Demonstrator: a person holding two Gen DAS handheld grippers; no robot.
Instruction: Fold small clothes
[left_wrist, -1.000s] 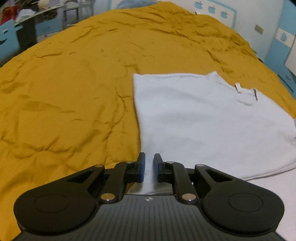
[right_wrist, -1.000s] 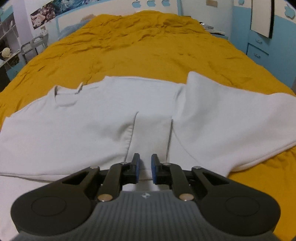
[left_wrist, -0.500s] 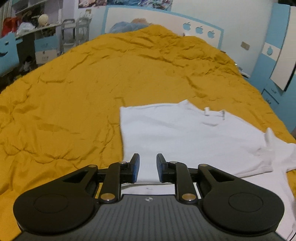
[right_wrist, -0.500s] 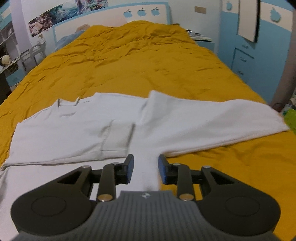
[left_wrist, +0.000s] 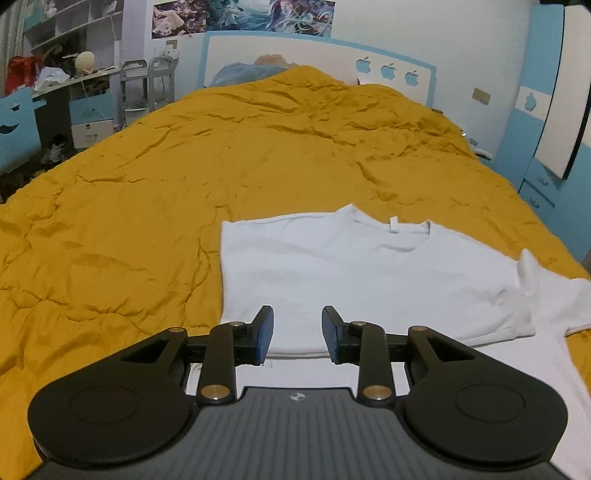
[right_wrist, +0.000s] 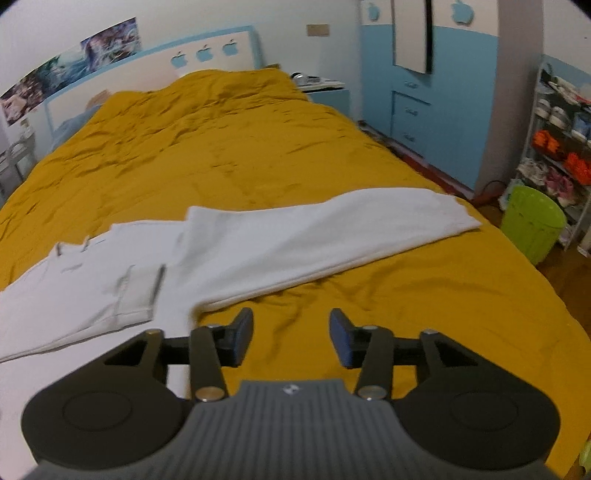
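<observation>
A white long-sleeved shirt (left_wrist: 351, 273) lies flat on the yellow bedspread (left_wrist: 184, 184), collar away from me. Its left side is folded over the body. In the right wrist view the shirt (right_wrist: 110, 280) has its right sleeve (right_wrist: 332, 232) stretched out to the right. My left gripper (left_wrist: 297, 336) is open and empty, just above the shirt's near part. My right gripper (right_wrist: 291, 336) is open and empty, above bare bedspread (right_wrist: 406, 295) to the right of the shirt's body.
A green bin (right_wrist: 532, 229) and a shoe rack (right_wrist: 561, 147) stand right of the bed. Blue drawers (right_wrist: 413, 107) and a bedside table (right_wrist: 325, 92) are at the far right. A desk and shelves (left_wrist: 55, 96) stand left of the bed.
Both grippers have opened from nearly shut and pulled back and up from the shirt. The right gripper has swung right, off the shirt body and over bare bedspread.
</observation>
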